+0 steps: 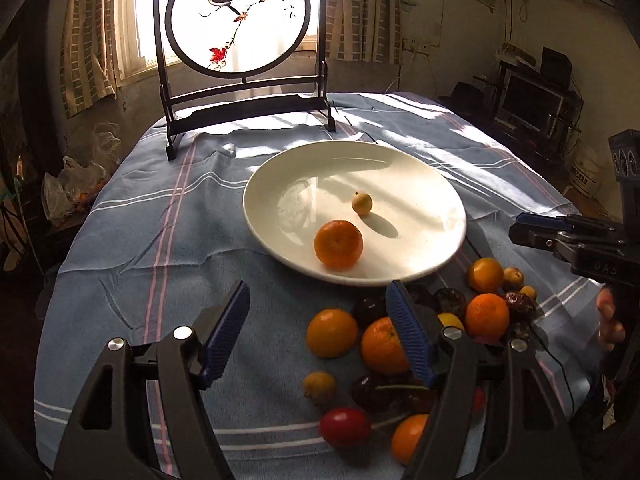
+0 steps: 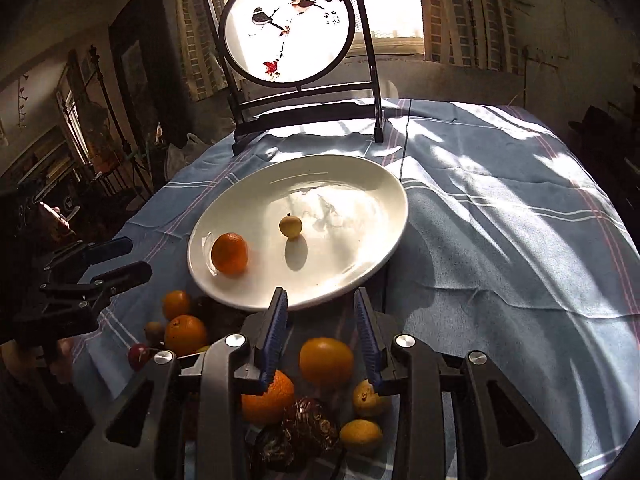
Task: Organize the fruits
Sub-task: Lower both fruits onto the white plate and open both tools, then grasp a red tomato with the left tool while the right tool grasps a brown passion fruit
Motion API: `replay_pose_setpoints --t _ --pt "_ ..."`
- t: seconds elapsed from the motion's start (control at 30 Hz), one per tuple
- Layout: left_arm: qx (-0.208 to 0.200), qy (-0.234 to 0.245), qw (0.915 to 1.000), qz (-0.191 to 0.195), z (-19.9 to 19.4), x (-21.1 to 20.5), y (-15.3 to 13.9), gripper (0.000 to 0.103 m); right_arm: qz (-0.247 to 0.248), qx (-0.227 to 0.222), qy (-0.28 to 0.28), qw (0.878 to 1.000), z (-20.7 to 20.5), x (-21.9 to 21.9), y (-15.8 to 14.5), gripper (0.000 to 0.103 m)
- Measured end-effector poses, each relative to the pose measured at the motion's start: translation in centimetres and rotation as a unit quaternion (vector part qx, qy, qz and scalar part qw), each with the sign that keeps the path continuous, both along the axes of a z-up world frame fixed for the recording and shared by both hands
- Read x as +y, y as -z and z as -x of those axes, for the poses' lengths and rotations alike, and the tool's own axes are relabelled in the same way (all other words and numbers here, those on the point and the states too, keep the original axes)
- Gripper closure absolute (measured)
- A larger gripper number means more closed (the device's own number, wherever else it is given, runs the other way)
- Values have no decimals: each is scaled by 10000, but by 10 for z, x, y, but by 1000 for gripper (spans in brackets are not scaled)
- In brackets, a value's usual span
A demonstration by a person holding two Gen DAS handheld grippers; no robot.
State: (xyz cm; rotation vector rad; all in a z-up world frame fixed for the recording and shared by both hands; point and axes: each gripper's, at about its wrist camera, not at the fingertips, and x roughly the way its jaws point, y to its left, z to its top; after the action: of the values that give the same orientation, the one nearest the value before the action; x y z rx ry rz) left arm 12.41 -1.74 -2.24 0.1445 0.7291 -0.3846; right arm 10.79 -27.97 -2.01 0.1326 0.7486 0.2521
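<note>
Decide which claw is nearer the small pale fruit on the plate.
Right, though narrowly. The right claw sits at the plate's near rim, facing the small pale fruit. The left claw hangs further back over the cloth, beside the pile.

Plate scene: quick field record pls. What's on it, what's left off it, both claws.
surface: blue striped tablecloth
plate: white, holds two fruits
on plate: one orange, one small yellow fruit, apart from each other
off plate: loose pile of fruit on the cloth beside the near rim: oranges, dark fruits, small yellow ones, a red one
left claw: open, nothing held
right claw: open, nothing held
backdrop: bird screen
</note>
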Motion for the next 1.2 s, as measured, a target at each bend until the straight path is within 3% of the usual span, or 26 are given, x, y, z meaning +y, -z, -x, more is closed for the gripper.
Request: replay_pose_setpoints --t 0.23,0.3,0.37,0.63,0.87,0.93,1.03,1.2 --pt "141 126 9996 -210 65 23 31 36 -287 -89 325 9990 66 -22 15 67" --pt "291 152 9991 -264 65 24 41 51 -272 -50 365 9990 73 -24 19 67" --pt "421 195 9987 -232 62 23 50 59 -212 -16 368 9991 77 -23 21 67" --pt "490 204 9985 -94 46 13 60 59 -122 152 217 9996 86 -18 29 67" --pt "416 196 9989 -118 47 10 68 62 -66 353 -612 9975 90 19 37 67" --pt "439 237 9988 0 49 12 66 73 -1 409 -802 9959 91 33 40 61" --pt "391 238 9989 46 57 13 64 73 31 477 -797 9957 87 42 44 48" --pt "346 165 9990 210 66 19 59 73 -17 630 -776 9950 78 52 53 48"
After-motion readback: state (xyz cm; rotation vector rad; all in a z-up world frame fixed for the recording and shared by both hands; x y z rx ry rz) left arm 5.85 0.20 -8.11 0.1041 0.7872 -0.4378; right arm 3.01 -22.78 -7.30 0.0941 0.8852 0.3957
